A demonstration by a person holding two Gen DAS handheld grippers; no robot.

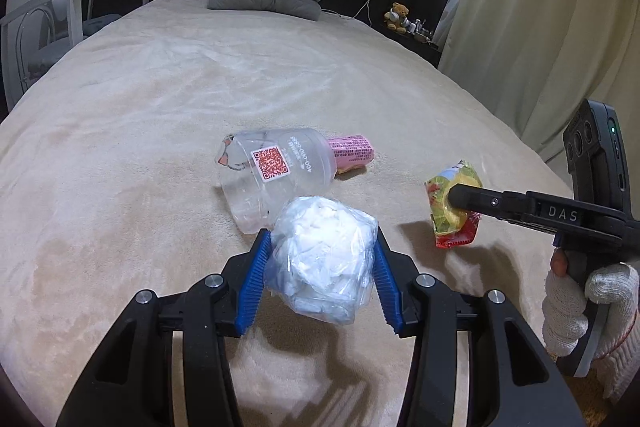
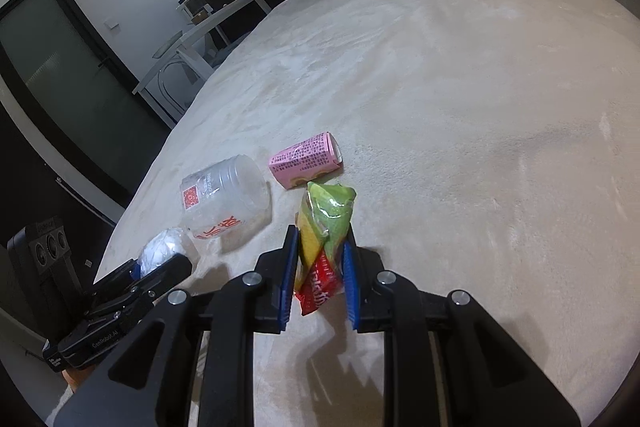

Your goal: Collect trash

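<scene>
Presently, both grippers are loaded. The left gripper [image 1: 320, 247] has its jaws closed on a crumpled clear plastic bag [image 1: 322, 259] stuffed with white tissue, held between the blue pads [image 1: 254, 291] and apparently lifted just off the beige bedspread [image 1: 160, 107], to judge by the shadow beneath. The right gripper [image 2: 320, 247] is clenched on a yellow, green and red snack wrapper [image 2: 324, 239], pinched across its middle and raised above the cover.

Two items are uncollected. A clear plastic jar [image 1: 272, 175] lies on its side on the bedspread just beyond the bag; a pink drink carton [image 2: 306, 159] lies just behind it, whether touching cannot be told.

Handling assessment: both held items appear very light and soft. The bag will likely compress and slip under a loose grip; the wrapper is slick film and may slide out if the pinch relaxes. The jar looks rigid, smooth and rounded, prone to roll; a hold across its open rim or narrower shoulder seems safest. The carton is light, flat-sided and crushable; opposing flat faces offer the best purchase, with moderate pressure.
</scene>
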